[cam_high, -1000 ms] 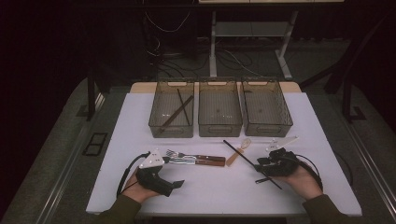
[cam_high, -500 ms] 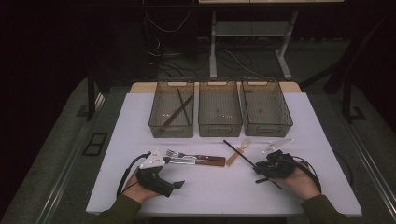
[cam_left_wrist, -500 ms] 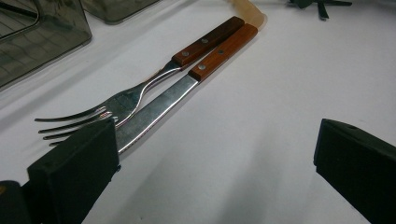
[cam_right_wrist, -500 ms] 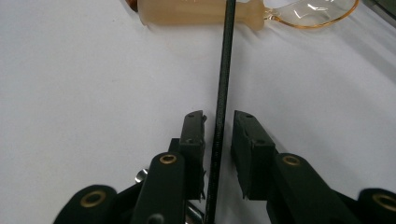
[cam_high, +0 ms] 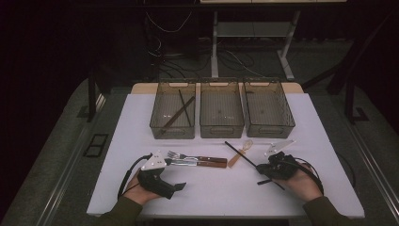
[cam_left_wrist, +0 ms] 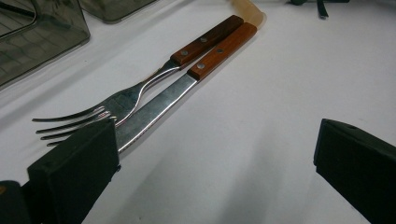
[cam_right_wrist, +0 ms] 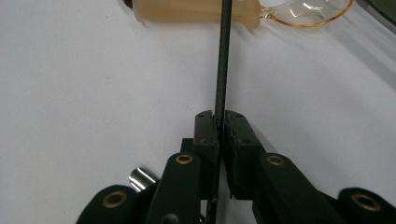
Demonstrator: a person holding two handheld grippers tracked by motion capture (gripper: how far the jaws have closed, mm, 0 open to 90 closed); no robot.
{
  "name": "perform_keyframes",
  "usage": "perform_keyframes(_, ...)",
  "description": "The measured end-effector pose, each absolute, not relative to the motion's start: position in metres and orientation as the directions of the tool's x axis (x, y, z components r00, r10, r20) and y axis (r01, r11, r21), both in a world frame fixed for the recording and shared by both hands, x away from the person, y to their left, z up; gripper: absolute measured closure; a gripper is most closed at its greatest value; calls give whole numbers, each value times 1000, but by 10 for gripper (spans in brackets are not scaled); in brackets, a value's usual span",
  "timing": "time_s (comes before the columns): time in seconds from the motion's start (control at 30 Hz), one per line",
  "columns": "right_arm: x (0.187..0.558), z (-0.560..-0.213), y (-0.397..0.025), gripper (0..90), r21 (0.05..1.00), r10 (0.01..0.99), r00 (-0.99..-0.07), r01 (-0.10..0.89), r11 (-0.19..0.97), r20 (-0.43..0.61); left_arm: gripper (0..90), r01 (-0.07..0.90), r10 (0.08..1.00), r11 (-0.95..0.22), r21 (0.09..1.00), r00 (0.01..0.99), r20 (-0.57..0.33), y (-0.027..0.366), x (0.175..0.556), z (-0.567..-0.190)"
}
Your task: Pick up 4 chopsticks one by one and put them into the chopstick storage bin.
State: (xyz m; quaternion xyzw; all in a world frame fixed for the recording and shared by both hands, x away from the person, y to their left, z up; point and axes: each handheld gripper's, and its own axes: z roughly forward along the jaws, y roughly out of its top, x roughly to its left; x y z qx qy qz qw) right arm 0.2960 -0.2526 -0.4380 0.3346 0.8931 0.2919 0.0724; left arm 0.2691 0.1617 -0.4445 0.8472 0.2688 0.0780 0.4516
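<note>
Closest, at 7 o'clock on the white table [cam_high: 211, 197], left gripper [cam_high: 181, 186] held in a hand, jaws wide apart with nothing between them. At 4 o'clock, right gripper [cam_right_wrist: 219, 122] squeezed tight on a thin black stick [cam_right_wrist: 223, 56], stick lying flat and running up toward 11 o'clock. In the middle, a fork [cam_left_wrist: 140, 91] and a knife [cam_left_wrist: 187, 84] with brown wood handles, side by side and touching. Just beside them at 1 o'clock, a see-through orange spoon [cam_high: 241, 151], under the stick's far end. Farthest, at 12 o'clock, three clear bins [cam_high: 221, 129] in a row, dark sticks in the left one.
</note>
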Motion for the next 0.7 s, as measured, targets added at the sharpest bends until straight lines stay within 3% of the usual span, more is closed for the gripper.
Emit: perform_keyframes(0.7,297,-429,-258,861,610,649,-752,569,552,114,0,381,523,-452,807,846,-107,162,269,-444)
